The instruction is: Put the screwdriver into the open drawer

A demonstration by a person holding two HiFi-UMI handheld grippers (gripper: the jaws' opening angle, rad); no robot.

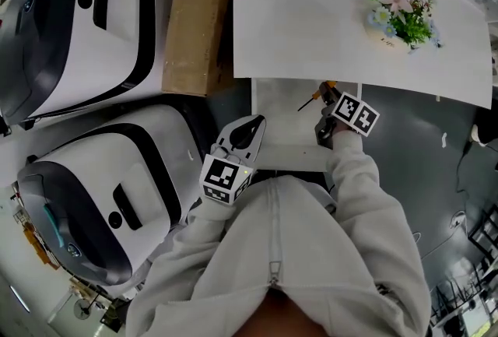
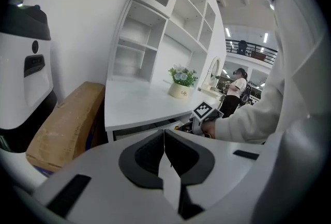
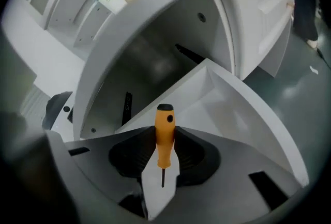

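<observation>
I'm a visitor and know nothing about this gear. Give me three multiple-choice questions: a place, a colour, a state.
1. Where do the potted flowers stand? A on the desk top; B on a chair; C in a sink.
2. What colour is the screwdriver handle? A blue; B orange; C green.
3. How do the left gripper jaws stand? A gripping the screwdriver; B wide apart; C together, empty.
Answers: 1 A, on the white top. 2 B, orange between the right gripper jaws. 3 C, they meet, nothing between.
</observation>
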